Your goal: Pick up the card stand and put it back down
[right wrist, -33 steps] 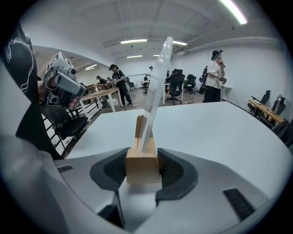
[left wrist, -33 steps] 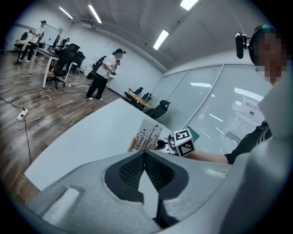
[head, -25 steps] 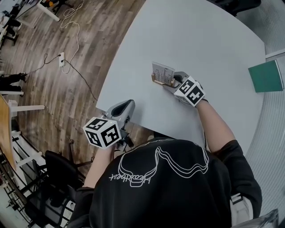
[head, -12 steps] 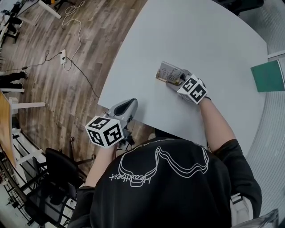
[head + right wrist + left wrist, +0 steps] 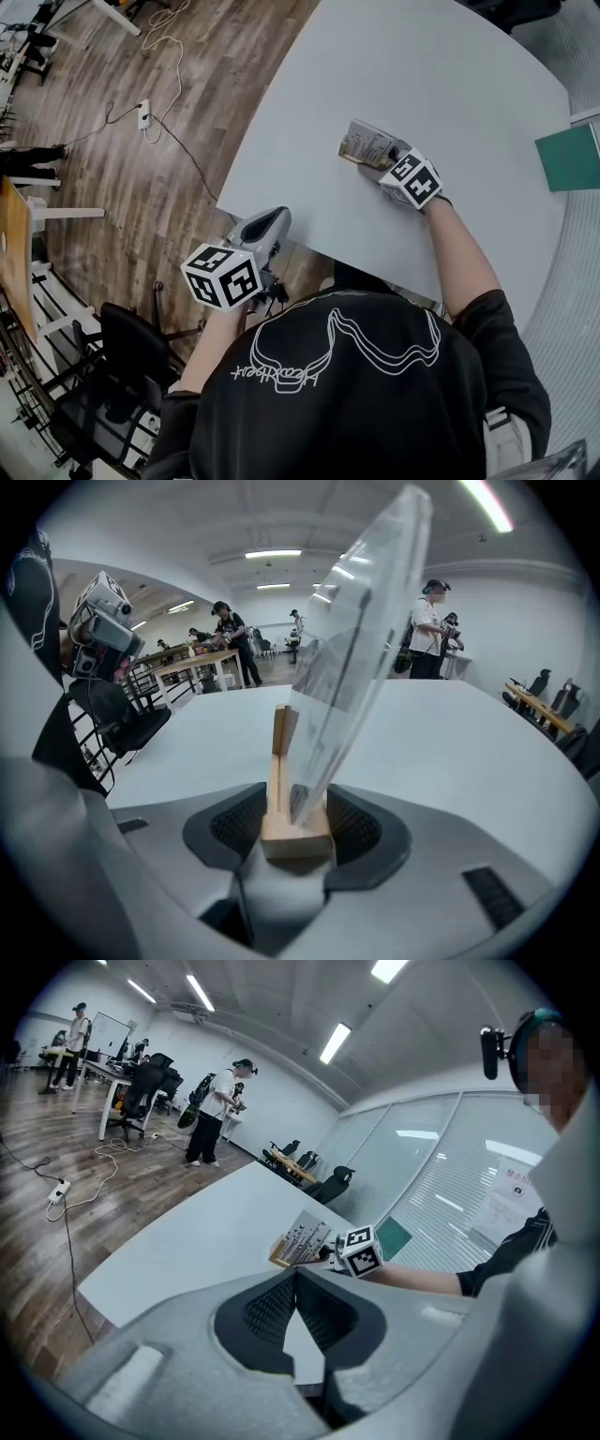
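The card stand point(image 5: 366, 145), a clear card holder with a printed card in a wooden base point(image 5: 295, 829), leans over on the white table point(image 5: 422, 75). My right gripper point(image 5: 375, 165) has that base between its pads, and the pads touch it on both sides while the jaws are opening. In the right gripper view the clear panel point(image 5: 361, 649) slants up to the right. Whether the base rests on the table I cannot tell. My left gripper point(image 5: 264, 225) hangs shut and empty just off the table's near edge, and its view shows the card stand point(image 5: 302, 1241) ahead.
A green book-like thing point(image 5: 570, 157) lies at the table's right edge. Below the table's left side is wooden floor with a power strip point(image 5: 143, 114) and cable. A black chair point(image 5: 122, 366) stands at my left. People stand far off point(image 5: 220, 1110).
The card stand and the right gripper have shifted up and to the right in the head view, and the card leans more. The left gripper has stayed by the table's edge.
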`<state>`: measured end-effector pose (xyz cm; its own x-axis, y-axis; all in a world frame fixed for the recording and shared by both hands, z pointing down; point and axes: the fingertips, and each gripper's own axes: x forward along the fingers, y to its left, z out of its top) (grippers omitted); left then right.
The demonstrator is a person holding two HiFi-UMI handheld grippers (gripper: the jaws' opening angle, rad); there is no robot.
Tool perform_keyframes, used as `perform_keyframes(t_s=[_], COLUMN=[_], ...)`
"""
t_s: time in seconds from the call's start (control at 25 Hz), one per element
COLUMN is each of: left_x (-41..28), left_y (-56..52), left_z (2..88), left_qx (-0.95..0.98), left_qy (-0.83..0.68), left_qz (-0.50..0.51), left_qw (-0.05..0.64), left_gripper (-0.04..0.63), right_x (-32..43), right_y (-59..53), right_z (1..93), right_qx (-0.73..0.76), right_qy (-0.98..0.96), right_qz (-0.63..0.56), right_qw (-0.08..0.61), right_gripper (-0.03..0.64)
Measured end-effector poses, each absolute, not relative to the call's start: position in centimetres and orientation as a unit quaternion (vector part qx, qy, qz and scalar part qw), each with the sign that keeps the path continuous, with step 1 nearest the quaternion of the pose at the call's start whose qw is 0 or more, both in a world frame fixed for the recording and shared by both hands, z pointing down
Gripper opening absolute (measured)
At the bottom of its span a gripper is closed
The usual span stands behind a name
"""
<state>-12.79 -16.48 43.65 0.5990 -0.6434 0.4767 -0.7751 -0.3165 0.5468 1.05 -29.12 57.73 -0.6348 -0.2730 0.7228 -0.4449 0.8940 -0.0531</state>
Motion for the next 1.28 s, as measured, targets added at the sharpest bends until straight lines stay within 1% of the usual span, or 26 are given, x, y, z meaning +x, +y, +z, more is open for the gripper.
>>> perform_keyframes(t_s=[0.04,0.12,0.16,0.32,0.48,0.72,0.8,0.84,0.92,1.04,1.08,1.16,1.28], left_x=[-13.0,-13.3,-13.4,-13.5,-13.3,-12.0,-11.4,-11.1,-10.6,-9.7,-9.3,-8.7,-7.8], left_y=[-16.2,-15.6,-15.3,-14.2,-13.2,-11.2,-10.3,-9.8,-8.8,-7.5,-7.1,-6.3,-5.4], left_z=[43.5,43.3,43.1,42.9,42.6,40.0,39.3,38.9,38.0,36.1,35.6,34.6,33.6], left_qx=[0.806,0.806,0.807,0.811,0.82,0.843,0.85,0.854,0.862,0.876,0.88,0.888,0.898], left_qy=[-0.442,-0.446,-0.447,-0.446,-0.44,-0.417,-0.407,-0.402,-0.392,-0.377,-0.372,-0.364,-0.358], left_qz=[0.084,0.082,0.082,0.083,0.077,0.058,0.051,0.047,0.037,0.021,0.017,0.013,0.011], left_qw=[0.384,0.38,0.378,0.369,0.357,0.334,0.329,0.326,0.318,0.3,0.294,0.28,0.255], left_gripper=[0.012,0.012,0.012,0.012,0.012,0.012,0.012,0.012,0.012,0.012,0.012,0.012,0.012], right_x=[1.0,1.0,1.1,2.1,4.4,6.0,5.8,5.5,4.7,3.5,3.2,2.6,1.7], right_y=[-29.1,-29.1,-29.2,-30.0,-28.8,-24.1,-21.6,-20.2,-17.4,-13.4,-12.2,-9.7,-6.5], right_z=[57.7,57.4,57.1,55.1,52.2,43.7,41.0,40.0,38.1,35.6,35.0,34.3,33.7], right_qx=[0.203,0.219,0.231,0.284,0.337,0.382,0.382,0.379,0.37,0.356,0.348,0.318,0.26], right_qy=[-0.896,-0.895,-0.894,-0.898,-0.897,-0.902,-0.907,-0.91,-0.916,-0.925,-0.929,-0.94,-0.955], right_qz=[0.116,0.116,0.113,0.126,0.15,0.124,0.119,0.12,0.119,0.11,0.108,0.113,0.136], right_qw=[0.376,0.372,0.367,0.312,0.244,0.158,0.133,0.12,0.098,0.072,0.065,0.057,0.046], right_gripper=[0.208,0.301,0.311,0.333,0.334,0.323,0.299,0.272,0.179,0.118,0.088,0.008,0.006])
